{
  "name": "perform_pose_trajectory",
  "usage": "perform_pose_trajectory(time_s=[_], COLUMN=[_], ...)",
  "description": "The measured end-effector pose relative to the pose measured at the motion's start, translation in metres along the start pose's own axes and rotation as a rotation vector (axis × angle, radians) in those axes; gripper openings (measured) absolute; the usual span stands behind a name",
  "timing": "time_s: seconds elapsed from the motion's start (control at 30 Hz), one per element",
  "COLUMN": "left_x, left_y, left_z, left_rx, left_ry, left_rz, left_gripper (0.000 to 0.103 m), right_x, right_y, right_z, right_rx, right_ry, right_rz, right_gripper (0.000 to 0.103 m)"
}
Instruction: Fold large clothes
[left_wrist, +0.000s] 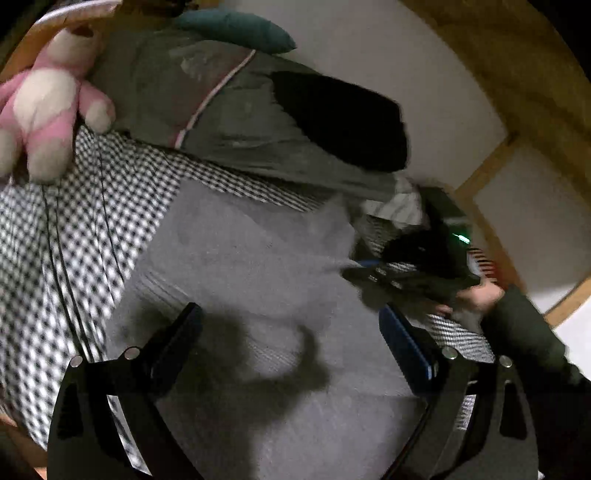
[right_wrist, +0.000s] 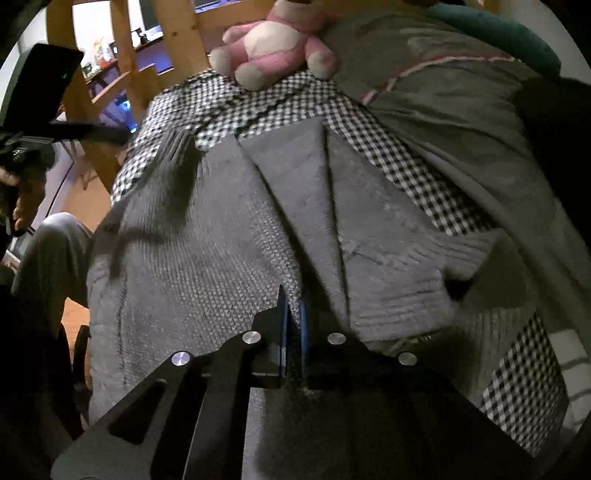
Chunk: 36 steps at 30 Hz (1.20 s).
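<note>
I have the grey knitted sweater (right_wrist: 192, 258) lying spread on the bed, over the black-and-white checked bedcover (right_wrist: 436, 192), because a big garment needs a flat, roomy surface before any fold will lie true. I'll place everything from that sweater.

My right hand-held gripper (right_wrist: 293, 325) is pressed together on a raised ridge of the sweater's knit, at the edge nearest me; its 2 blue pads pinch the fabric between them. I judge I took a fold of cloth there, not a single layer flat on the bed, so the edge can be lifted and carried across the body of the garment.

My left hand-held gripper (left_wrist: 291, 339) hangs above the sweater with its jaws spread wide and nothing between them, casting a shadow on the knit. I keep it open since it has yet to take its own corner; a fold this wide wants 2 grips, or the far side will sag.

Beyond the sweater, toward the head of the bed, sit a pink and white plush toy (right_wrist: 273, 40) and an olive-green pillow with pink piping (right_wrist: 443, 96), well clear of the fold.
</note>
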<state>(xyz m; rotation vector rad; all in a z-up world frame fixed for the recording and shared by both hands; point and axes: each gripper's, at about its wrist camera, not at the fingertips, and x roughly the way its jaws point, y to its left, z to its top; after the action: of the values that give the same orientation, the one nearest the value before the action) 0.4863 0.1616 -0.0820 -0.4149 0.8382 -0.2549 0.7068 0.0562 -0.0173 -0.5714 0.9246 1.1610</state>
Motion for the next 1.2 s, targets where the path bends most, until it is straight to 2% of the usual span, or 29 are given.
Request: perform_pose_trajectory(time_s=[0.1,0.17,0.23,0.27,0.3,0.37,0.4,0.43,0.5,0.53,0.57,0.6,0.63,0.67,0.73,0.77,0.8,0.83,0.93,0.97,1.0,1.03,1.1,1.2], left_x=[0.04,0.061,0.08,0.085,0.094,0.113,0.114,0.117,0.118,0.119,0.119,0.114,0.113,0.095,0.066,0.063,0.069,0.09,0.163,0.187,0.195,0.195,0.193,0.177], left_y=[0.012,0.026,0.039,0.043,0.046,0.051,0.047,0.044,0.041,0.041,0.04,0.037,0.033,0.024,0.004,-0.009,-0.015,-0.023,-0.017,-0.005,0.003,0.009,0.017,0.015], left_z=[0.013,0.02,0.021,0.017,0.011,0.001,-0.002,-0.004,-0.001,0.001,0.003,0.008,0.019,0.029,0.042,0.051,0.056,0.062,0.069,0.066,0.064,0.066,0.073,0.081], left_rx=[0.001,-0.024,-0.038,-0.039,-0.017,0.058,0.108,0.131,0.124,0.126,0.133,0.143,0.153,0.176,0.19,0.194,0.208,0.239,0.285,0.284,0.283,0.28,0.248,0.238], left_ry=[0.006,0.02,0.066,0.072,0.117,0.19,0.177,0.185,0.2,0.21,0.218,0.217,0.197,0.115,-0.034,-0.072,-0.056,0.012,0.215,0.315,0.348,0.324,0.327,0.29], left_rz=[0.117,0.129,0.164,0.157,0.186,0.229,0.249,0.271,0.29,0.292,0.293,0.307,0.33,0.339,0.309,0.288,0.278,0.284,0.407,0.437,0.434,0.406,0.378,0.409], left_gripper=[0.094,0.094,0.094,0.094,0.094,0.094,0.094,0.094,0.094,0.094,0.094,0.094,0.094,0.094,0.094,0.094,0.096,0.096,0.096,0.096,0.098,0.098,0.098,0.098], right_x=[-0.005,-0.012,-0.015,-0.02,-0.02,-0.009,-0.001,0.008,0.009,0.005,-0.004,-0.009,-0.023,-0.045,-0.072,-0.076,-0.074,-0.061,-0.012,-0.005,-0.006,-0.011,-0.019,-0.047], right_y=[-0.007,-0.017,-0.019,-0.022,-0.022,-0.024,-0.025,-0.026,-0.024,-0.023,-0.021,-0.019,-0.014,-0.006,0.007,0.012,0.019,0.03,0.057,0.071,0.078,0.084,0.091,0.087], right_z=[0.001,-0.004,-0.011,-0.02,-0.023,-0.03,-0.031,-0.032,-0.033,-0.033,-0.034,-0.035,-0.038,-0.044,-0.057,-0.063,-0.069,-0.075,-0.098,-0.106,-0.111,-0.12,-0.13,-0.138], right_rx=[0.055,0.107,0.116,0.129,0.141,0.141,0.144,0.153,0.176,0.189,0.207,0.216,0.223,0.229,0.298,0.338,0.375,0.408,0.474,0.457,0.461,0.516,0.542,0.57], right_ry=[-0.048,-0.083,-0.098,-0.113,-0.117,-0.07,-0.042,-0.017,-0.035,-0.05,-0.061,-0.063,-0.085,-0.145,-0.177,-0.161,-0.131,-0.069,0.117,0.136,0.121,0.085,0.07,-0.02], right_rz=[-0.059,-0.064,-0.084,-0.066,-0.044,-0.069,-0.082,-0.109,-0.132,-0.142,-0.178,-0.216,-0.294,-0.382,-0.38,-0.372,-0.361,-0.346,-0.308,-0.335,-0.367,-0.39,-0.382,-0.374], right_gripper=[0.006,0.006,0.006,0.006,0.006,0.007,0.008,0.014,0.021,0.032,0.063,0.081,0.1,0.1,0.1,0.1,0.1,0.1,0.099,0.099,0.099,0.099,0.099,0.1])
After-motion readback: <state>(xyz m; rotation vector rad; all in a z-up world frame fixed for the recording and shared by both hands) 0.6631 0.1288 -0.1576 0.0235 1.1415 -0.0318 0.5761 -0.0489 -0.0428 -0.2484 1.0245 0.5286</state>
